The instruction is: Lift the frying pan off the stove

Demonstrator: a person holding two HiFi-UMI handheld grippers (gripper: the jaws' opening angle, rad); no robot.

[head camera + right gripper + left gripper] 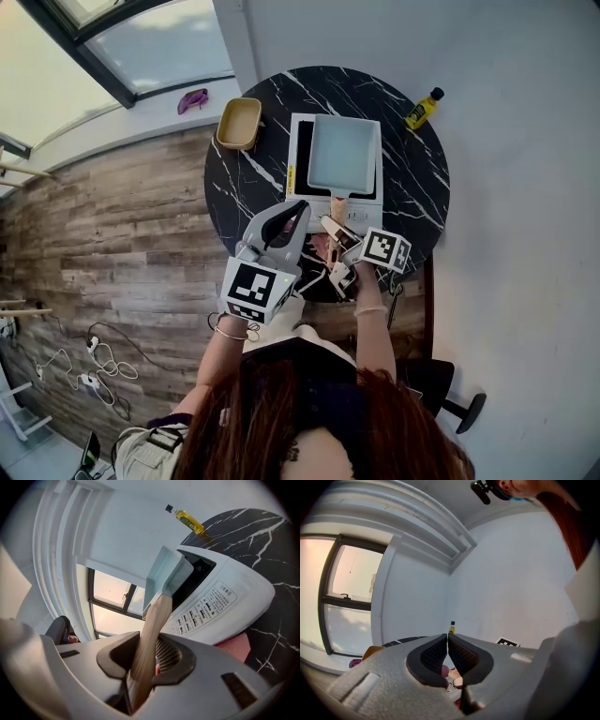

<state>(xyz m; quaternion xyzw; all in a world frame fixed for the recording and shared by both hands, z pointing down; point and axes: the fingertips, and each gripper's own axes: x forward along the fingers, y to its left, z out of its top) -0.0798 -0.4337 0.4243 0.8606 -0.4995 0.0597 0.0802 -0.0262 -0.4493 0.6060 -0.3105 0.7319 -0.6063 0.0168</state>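
- Pan (343, 153) rests on the stove (309, 211), mid-surface (412, 178), with its handle (157, 616) pointing near.
- Right gripper (147, 653): fingers part-closed and clamped on the handle (pads appear in contact).
- Left gripper (447, 641): fingers together, empty, left of the handle.
- Step in hand: securing the grasp.
- Next move: raise straight up and keep the pan level. The long handle may twist in the grip.

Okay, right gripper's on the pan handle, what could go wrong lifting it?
The right gripper holds only the wooden handle, so the frying pan could sag or twist. A sagging pan might scrape the stove. The left gripper is shut and apart, giving no support.
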